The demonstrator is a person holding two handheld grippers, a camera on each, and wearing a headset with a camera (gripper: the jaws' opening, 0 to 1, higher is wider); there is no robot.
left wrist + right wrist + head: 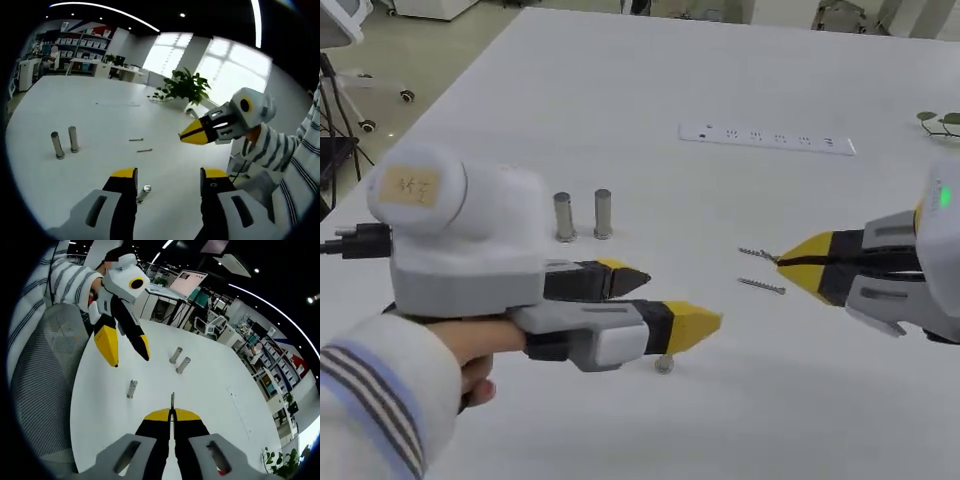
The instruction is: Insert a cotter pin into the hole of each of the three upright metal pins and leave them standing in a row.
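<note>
Left gripper (665, 298), jaws wide apart and empty, is hovering over the near pin (664, 365), which is standing just below its tips. Two pins (602, 213) are standing beyond it. Right gripper (172, 411), jaws pinched tight on a cotter (172, 399), is pointing at the near pin ahead. The first insertion is probably beginning. Next, the left should be steadying the pin while the right lines the cotter up with the hole.

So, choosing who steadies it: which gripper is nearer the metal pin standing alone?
Left. The left gripper hovers just over the lone pin; the right gripper is farther off, gripping a cotter pin.
</note>
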